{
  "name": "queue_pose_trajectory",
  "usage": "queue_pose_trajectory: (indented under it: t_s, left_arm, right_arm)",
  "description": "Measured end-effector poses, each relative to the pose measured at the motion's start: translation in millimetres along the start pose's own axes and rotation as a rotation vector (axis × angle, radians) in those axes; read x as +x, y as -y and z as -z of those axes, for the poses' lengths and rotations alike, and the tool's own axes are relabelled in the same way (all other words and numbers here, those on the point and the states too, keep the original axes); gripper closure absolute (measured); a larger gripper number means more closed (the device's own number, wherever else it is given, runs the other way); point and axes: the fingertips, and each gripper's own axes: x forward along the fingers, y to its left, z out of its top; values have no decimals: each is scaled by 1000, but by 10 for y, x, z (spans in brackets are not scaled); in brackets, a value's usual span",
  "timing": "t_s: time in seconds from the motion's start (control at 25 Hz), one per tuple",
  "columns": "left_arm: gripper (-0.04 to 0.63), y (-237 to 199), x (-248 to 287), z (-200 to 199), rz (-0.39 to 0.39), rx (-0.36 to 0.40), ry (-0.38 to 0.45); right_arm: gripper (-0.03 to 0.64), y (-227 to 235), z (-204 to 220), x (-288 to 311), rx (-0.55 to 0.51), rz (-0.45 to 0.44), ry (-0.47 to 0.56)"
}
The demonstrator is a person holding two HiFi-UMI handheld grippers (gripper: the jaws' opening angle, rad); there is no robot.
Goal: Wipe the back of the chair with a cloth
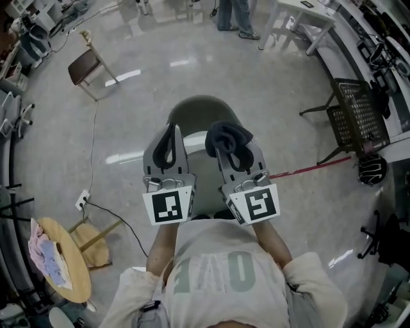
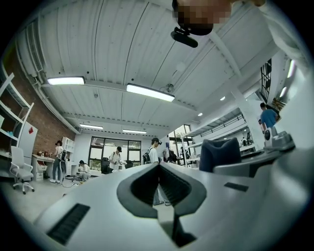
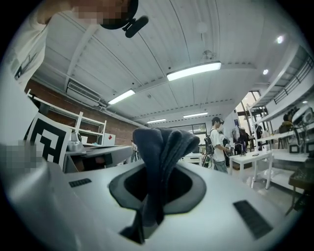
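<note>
A grey-green chair (image 1: 195,110) stands on the floor straight below and ahead of me, its rounded top showing past both grippers. A dark blue-grey cloth (image 1: 229,136) is bunched at the tip of my right gripper (image 1: 225,142), which is shut on it. In the right gripper view the cloth (image 3: 162,147) rises from between the jaws of the right gripper (image 3: 156,169). My left gripper (image 1: 170,133) is held beside it, shut with nothing in it; its jaw tips meet in the left gripper view (image 2: 159,166), where the cloth (image 2: 219,154) shows at the right. Both gripper views look up at the ceiling.
A brown chair (image 1: 86,65) stands far left, a black mesh chair (image 1: 357,114) at the right. A round wooden stool (image 1: 66,261) with cloths on it is near left. A cable (image 1: 95,138) and a red strip (image 1: 309,170) cross the floor. A person (image 1: 234,18) stands beyond.
</note>
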Motion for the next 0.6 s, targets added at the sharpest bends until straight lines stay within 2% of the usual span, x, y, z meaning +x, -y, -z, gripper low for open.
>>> queue_pose_trajectory:
  t_s: [0.32,0.48,0.6]
  left_arm:
    - [580,-12,12,24,-45,15,-34]
    - [580,48,68,-74,-51,4,-1]
    - [580,63,149,-48,-61,16,-6]
  right_arm:
    - [557,34,-39,-31,-2,-16,8]
    - [557,87,-43,-18,2,-34,9]
    - [557,158,-10,61,2,-59,6]
